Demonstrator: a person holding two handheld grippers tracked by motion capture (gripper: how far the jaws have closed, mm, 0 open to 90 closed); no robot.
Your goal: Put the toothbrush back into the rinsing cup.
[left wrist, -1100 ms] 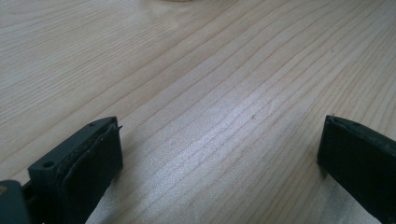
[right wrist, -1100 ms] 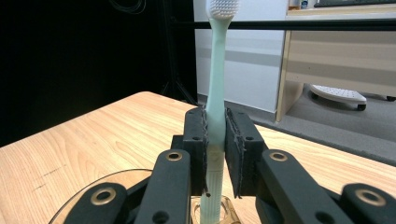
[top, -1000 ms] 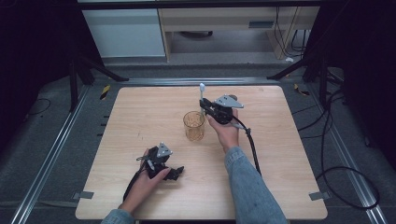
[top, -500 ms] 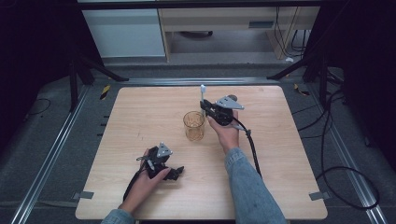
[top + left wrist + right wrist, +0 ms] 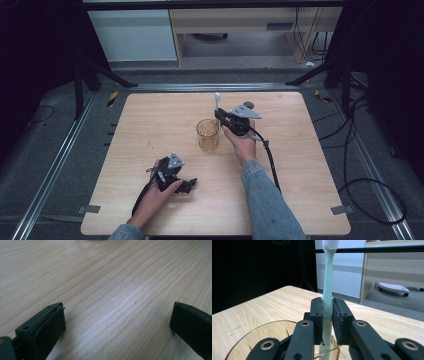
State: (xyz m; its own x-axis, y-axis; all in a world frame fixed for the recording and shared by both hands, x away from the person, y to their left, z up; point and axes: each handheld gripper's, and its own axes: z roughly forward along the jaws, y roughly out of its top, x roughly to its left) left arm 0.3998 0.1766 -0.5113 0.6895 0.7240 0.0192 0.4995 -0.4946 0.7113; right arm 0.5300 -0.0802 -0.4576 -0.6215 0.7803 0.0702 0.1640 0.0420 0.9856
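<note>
An amber see-through cup [image 5: 207, 134] stands upright near the middle of the wooden table [image 5: 150, 125]. Just right of it my right gripper [image 5: 220, 114] is shut on a pale green toothbrush [image 5: 217, 100] held upright, bristles on top. In the right gripper view the toothbrush [image 5: 327, 285] is pinched between the pads [image 5: 318, 315], its lower end at the rim of the cup [image 5: 262, 340] below. My left gripper [image 5: 189, 185] rests on the table at the front left, open. Its pads [image 5: 51, 327] stand wide apart over bare wood.
A white cabinet [image 5: 132, 35] and a shelf unit [image 5: 235, 30] stand beyond the table's far edge. Dark stand legs [image 5: 97, 75] flank the far corners. Cables [image 5: 360, 170] lie on the floor at the right. A wheeled white base [image 5: 393, 287] sits on the floor.
</note>
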